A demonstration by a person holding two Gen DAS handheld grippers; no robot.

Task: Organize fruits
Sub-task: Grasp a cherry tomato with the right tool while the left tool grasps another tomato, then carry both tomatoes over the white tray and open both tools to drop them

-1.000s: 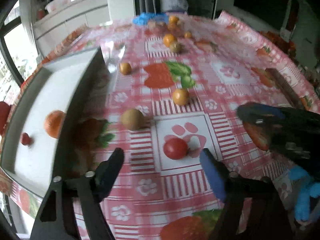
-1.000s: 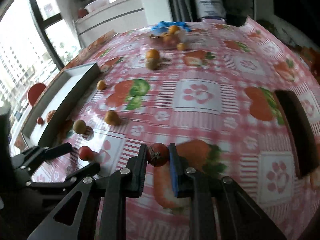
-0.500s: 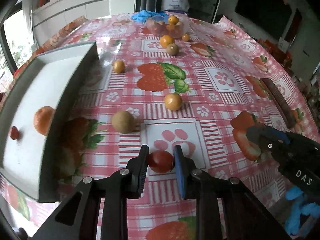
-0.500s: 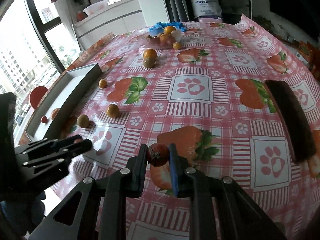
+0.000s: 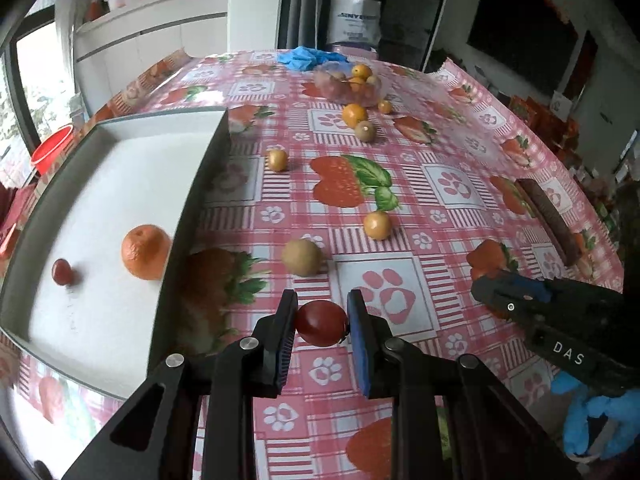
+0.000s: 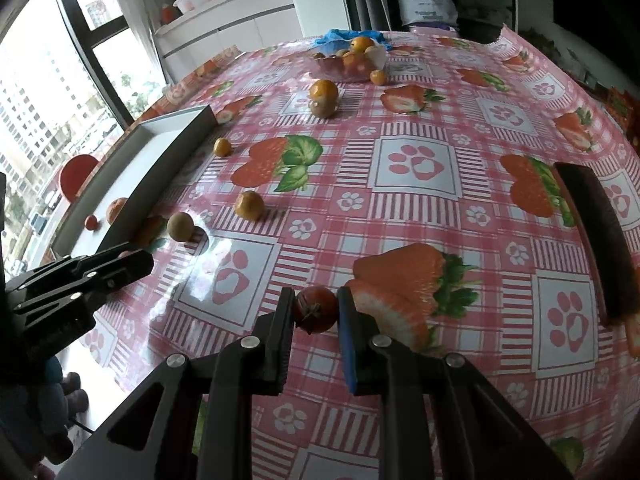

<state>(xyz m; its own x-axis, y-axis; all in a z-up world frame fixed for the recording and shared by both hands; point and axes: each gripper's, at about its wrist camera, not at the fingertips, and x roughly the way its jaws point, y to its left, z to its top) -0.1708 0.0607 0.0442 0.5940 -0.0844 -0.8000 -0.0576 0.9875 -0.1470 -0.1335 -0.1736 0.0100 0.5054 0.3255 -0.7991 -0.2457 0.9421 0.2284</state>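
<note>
Two cherry tomatoes, one clamped in each gripper, near the tray's right wall.

Left gripper point(image 5: 322, 322) pinches a smooth tomato point(image 5: 321, 323); right gripper point(image 6: 316, 310) pinches a stemmed tomato point(image 6: 315, 309). Light, slick, easily bruised (likely): hold across the middle. White tray point(image 5: 200, 184) sits left.

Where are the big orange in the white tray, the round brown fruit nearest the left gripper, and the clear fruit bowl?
Big orange point(image 5: 145, 251): left wrist view, middle of its peel.
Round brown fruit point(image 5: 301, 257): left wrist view, its centre.
Clear fruit bowl point(image 6: 347, 65): right wrist view, front wall.
</note>
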